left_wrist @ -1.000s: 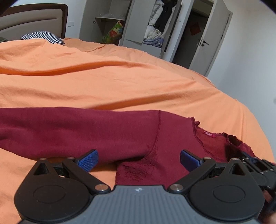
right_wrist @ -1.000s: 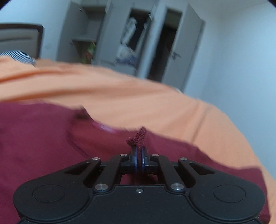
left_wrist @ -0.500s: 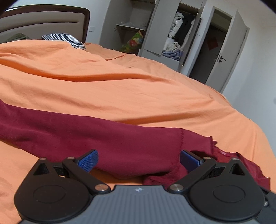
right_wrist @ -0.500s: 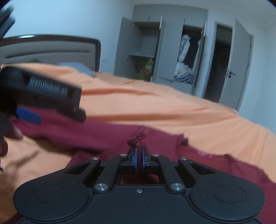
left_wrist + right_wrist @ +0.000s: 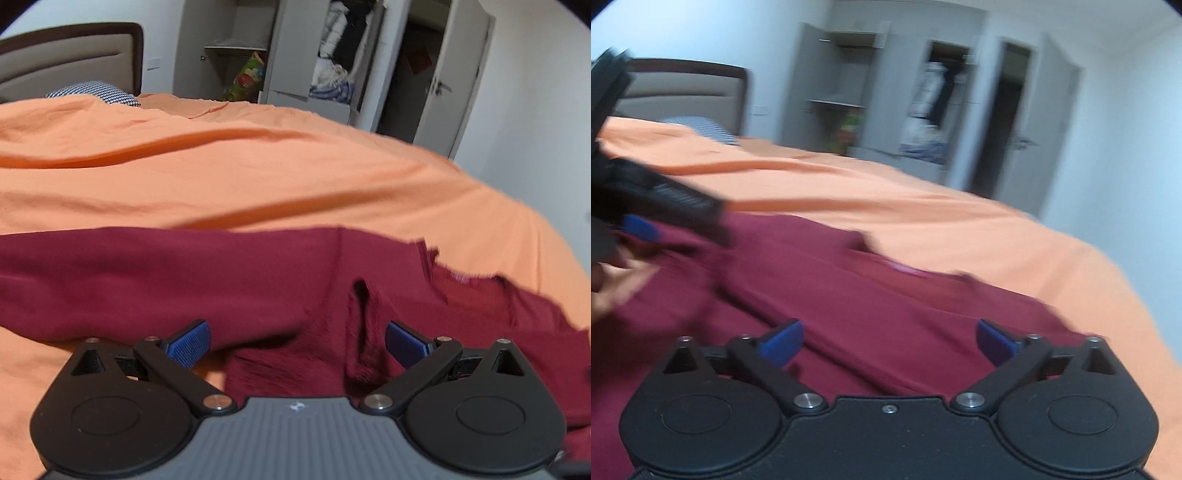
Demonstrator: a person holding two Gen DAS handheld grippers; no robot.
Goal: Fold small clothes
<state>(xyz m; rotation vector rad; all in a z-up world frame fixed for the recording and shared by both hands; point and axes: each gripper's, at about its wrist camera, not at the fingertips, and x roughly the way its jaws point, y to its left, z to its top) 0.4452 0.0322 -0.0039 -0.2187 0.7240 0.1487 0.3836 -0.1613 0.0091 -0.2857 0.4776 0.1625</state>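
Observation:
A dark red long-sleeved top lies spread on the orange bedspread, one sleeve stretching left and the neckline with a pink label at the right. My left gripper hovers low over the armpit area, open, with nothing between its blue pads. In the right wrist view the same red top fills the foreground. My right gripper is open above its body and grips no cloth. The left gripper's black body and a hand show at the left edge.
The bed has a padded headboard and a checked pillow at the far left. An open wardrobe with clothes and a door stand beyond the bed's far edge. Orange bedspread stretches bare behind the top.
My right gripper has opened and let go of the red cloth it pinched. The left gripper stayed open and shifted over the top; the sleeve now lies flatter.

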